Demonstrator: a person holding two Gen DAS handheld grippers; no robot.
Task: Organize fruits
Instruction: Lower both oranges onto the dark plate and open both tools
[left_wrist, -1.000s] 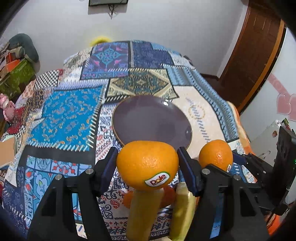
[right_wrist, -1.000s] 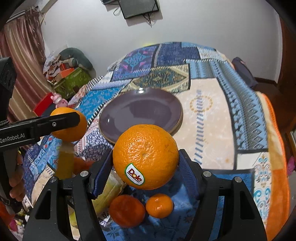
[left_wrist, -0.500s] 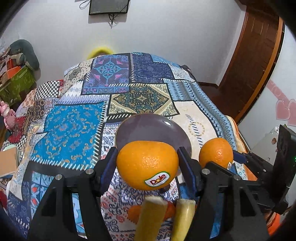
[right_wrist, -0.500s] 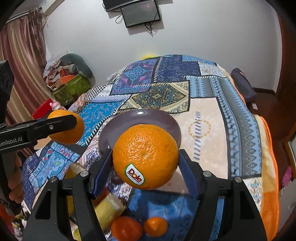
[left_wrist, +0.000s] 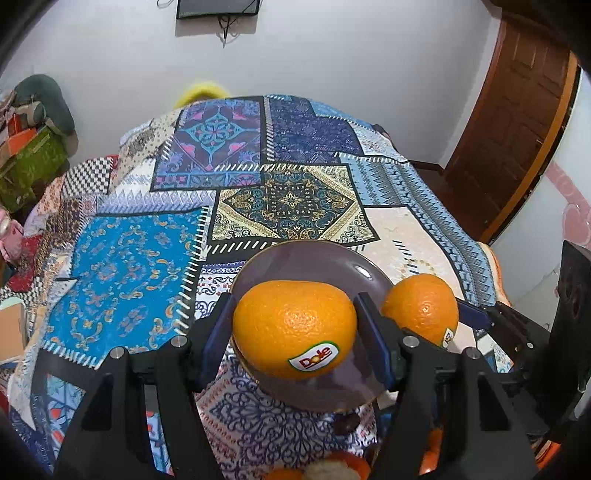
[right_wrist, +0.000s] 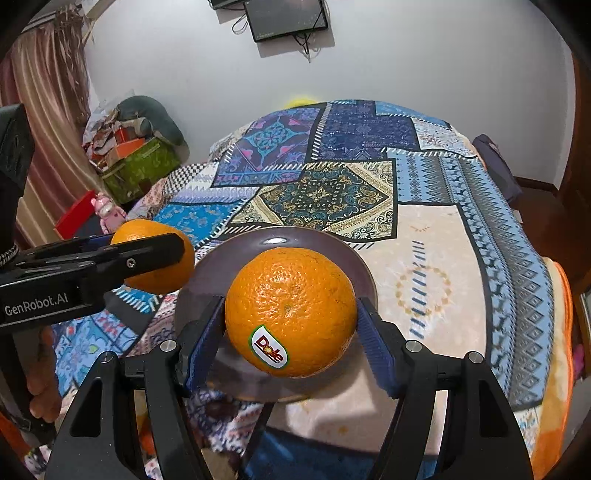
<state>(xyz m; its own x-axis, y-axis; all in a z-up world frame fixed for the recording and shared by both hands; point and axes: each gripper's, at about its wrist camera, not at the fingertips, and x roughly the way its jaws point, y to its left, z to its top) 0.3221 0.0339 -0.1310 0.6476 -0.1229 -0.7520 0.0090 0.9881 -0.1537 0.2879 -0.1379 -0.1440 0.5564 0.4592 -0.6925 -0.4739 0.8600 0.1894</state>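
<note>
My left gripper (left_wrist: 294, 328) is shut on an orange (left_wrist: 293, 325) with a Dole sticker and holds it in the air in front of the dark purple plate (left_wrist: 314, 258). My right gripper (right_wrist: 291, 325) is shut on a second Dole orange (right_wrist: 291, 306), also raised before the same plate (right_wrist: 288, 236). Each gripper shows in the other's view: the right one with its orange (left_wrist: 421, 308) at the right of the left wrist view, the left one with its orange (right_wrist: 159, 258) at the left of the right wrist view. Small oranges and a banana tip (left_wrist: 328, 469) peek out at the bottom edge.
The plate lies on a bed under a patchwork quilt (left_wrist: 140, 251) of blue patterns. A wooden door (left_wrist: 517, 122) is at the right, a wall screen (right_wrist: 288, 16) behind, and boxes and clutter (right_wrist: 133, 158) on the floor at the left.
Both grippers have risen and tilted with their oranges. The bananas and small oranges below have slid almost out of view, and the plate looks smaller and lower behind the held oranges.
</note>
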